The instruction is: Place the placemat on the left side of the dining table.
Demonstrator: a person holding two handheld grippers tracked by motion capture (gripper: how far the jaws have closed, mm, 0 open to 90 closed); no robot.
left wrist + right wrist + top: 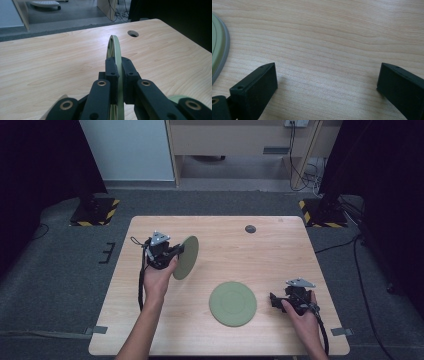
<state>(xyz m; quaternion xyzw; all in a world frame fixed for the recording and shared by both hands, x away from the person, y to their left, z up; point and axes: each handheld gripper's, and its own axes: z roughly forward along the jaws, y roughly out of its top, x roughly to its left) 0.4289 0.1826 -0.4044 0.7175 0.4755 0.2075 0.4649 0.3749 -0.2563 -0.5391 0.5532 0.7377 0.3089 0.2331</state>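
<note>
High view: the left gripper (176,251), at ten o'clock on the desk (280,250), holds a green plate (187,257) on edge, probably for carrying. A second plate (233,303) lies flat at six.

Left gripper view: fingers (111,72) clamp the plate's rim (115,47); its lower half is hidden.

Right gripper view: fingers (257,85) stand wide and empty; the flat plate (218,47) is cut off at nine.
</note>
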